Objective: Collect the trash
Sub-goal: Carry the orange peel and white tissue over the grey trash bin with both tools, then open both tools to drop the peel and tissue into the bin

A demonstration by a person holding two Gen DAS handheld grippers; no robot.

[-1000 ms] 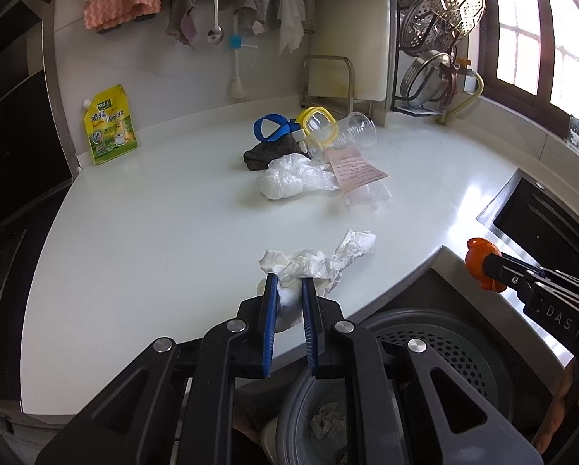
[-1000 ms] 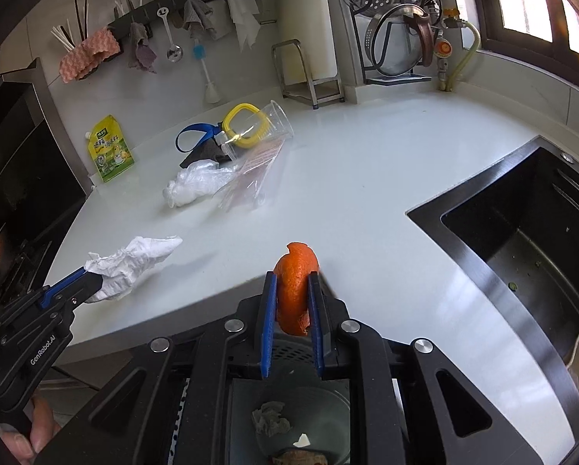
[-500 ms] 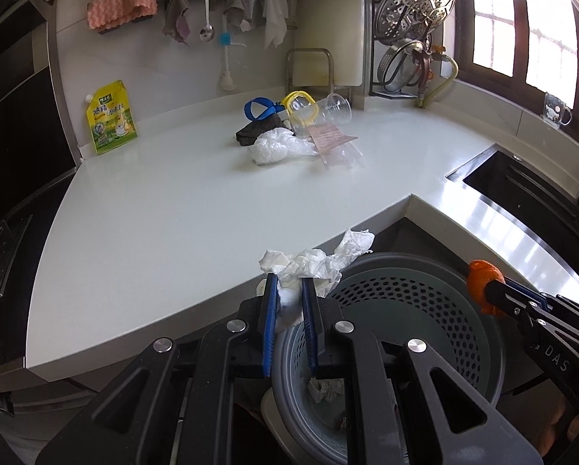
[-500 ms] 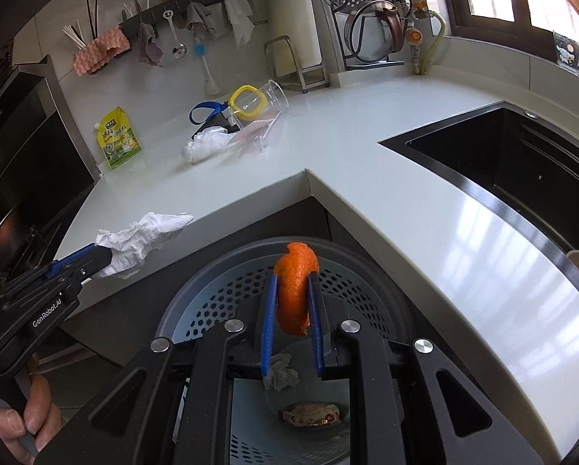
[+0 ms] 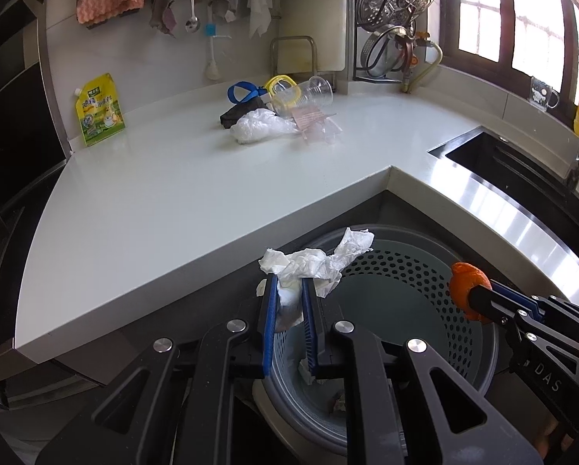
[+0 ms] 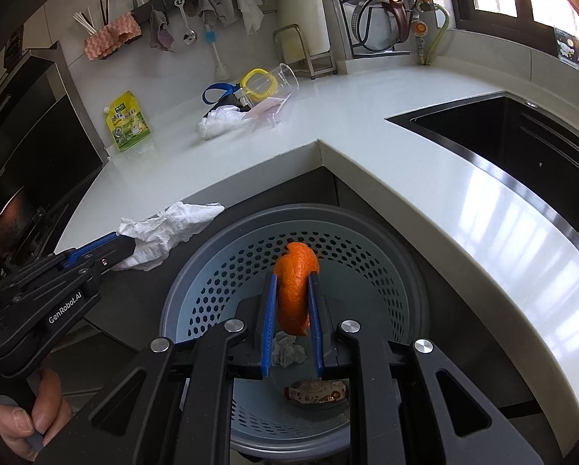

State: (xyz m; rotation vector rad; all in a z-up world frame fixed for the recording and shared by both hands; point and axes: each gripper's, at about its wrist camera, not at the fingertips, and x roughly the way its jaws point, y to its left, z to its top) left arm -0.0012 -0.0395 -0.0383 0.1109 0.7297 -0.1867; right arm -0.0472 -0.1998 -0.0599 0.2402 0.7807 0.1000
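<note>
My left gripper (image 5: 289,290) is shut on a crumpled white paper towel (image 5: 316,261) and holds it over the left rim of the grey perforated trash bin (image 5: 413,271). My right gripper (image 6: 294,290) is shut on an orange peel (image 6: 295,283) and holds it above the bin's opening (image 6: 366,267). The towel also shows in the right wrist view (image 6: 165,228), and the peel in the left wrist view (image 5: 465,283). Crumpled paper (image 6: 287,350) and a wrapper (image 6: 316,391) lie in the bin's bottom.
The bin stands below the inner corner of the white counter (image 5: 173,193). Far back on it lie a clear cup (image 5: 308,95), a white plastic bag (image 5: 258,128), a dark cloth (image 5: 237,114) and a yellow pouch (image 5: 99,110). A black sink (image 6: 502,143) is at right.
Both grippers have drawn back from over the counter, still holding the towel and the peel. The bin has come fully into view beneath them.
</note>
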